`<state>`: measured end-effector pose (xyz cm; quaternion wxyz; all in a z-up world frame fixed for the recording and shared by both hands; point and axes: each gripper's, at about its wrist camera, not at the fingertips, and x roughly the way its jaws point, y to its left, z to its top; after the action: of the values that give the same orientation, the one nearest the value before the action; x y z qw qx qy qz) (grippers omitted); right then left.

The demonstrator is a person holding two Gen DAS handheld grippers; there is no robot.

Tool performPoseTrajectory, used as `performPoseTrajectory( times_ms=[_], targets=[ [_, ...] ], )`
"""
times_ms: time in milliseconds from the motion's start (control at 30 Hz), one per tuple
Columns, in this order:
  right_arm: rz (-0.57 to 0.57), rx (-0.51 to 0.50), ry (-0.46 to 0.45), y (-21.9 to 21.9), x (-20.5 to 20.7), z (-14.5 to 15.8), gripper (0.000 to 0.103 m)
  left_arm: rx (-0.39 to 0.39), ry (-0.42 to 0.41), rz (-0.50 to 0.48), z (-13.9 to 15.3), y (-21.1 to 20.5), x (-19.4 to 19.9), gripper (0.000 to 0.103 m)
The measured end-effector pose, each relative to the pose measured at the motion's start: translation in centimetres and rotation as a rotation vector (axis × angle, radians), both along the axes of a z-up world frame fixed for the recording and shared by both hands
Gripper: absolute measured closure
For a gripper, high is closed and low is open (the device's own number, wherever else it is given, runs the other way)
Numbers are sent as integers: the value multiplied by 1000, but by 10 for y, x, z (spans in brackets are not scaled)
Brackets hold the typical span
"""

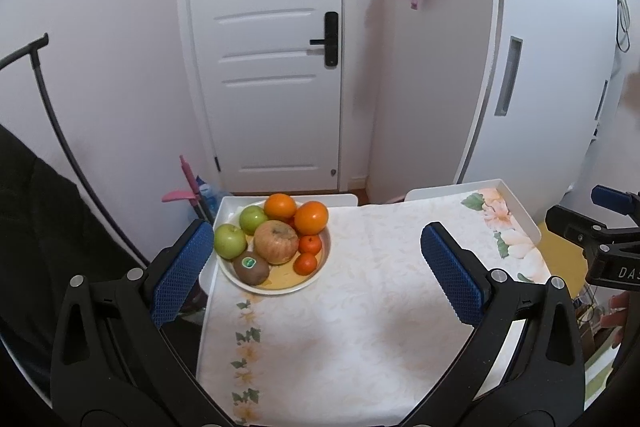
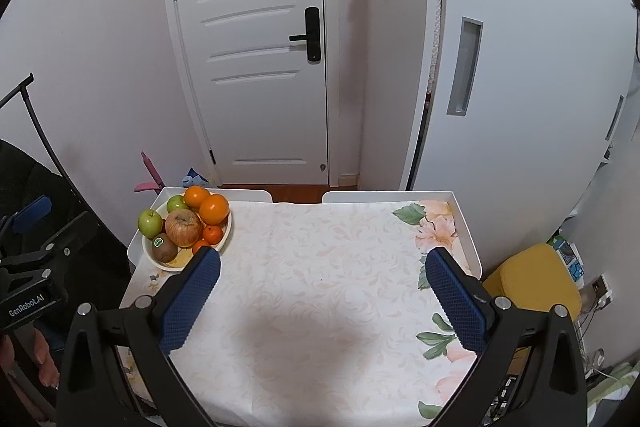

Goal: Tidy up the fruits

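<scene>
Meanwhile both hand-held grippers, left [image 1: 316, 267] and right [image 2: 322, 291], gape wide and empty near the fruit-heaped plate [image 1: 280, 289].

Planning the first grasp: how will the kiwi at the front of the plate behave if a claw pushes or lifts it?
The kiwi is rounded, so a push would probably roll it toward the plate rim. It lies against the big apple, so lifting it may shift that. Its skin looks matte, likely not slippery; probably soft, so squeeze gently.

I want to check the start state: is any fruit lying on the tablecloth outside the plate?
No: every fruit, including the kiwi and green apples, sits on the plate; the tablecloth holds nothing else.
</scene>
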<state>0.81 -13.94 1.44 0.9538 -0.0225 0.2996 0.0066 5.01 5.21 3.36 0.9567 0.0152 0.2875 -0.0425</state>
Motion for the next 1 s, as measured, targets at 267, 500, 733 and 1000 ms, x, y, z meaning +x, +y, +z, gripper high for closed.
performPoseTrajectory(
  times_ms=[267,500,733,1000],
  targets=[
    [1,5,-3,0,0,1,1,2,3,2,0,0,0,0],
    [0,11,2,-1,1,0,1,1,7,1,-1,0,1,0],
    [-9,11,4,-3,1,-2,1,4,7,2,-2,0,2,0],
    [-26,16,3,-4,1,-2,1,2,1,11,-4,1,2,0]
  ],
)
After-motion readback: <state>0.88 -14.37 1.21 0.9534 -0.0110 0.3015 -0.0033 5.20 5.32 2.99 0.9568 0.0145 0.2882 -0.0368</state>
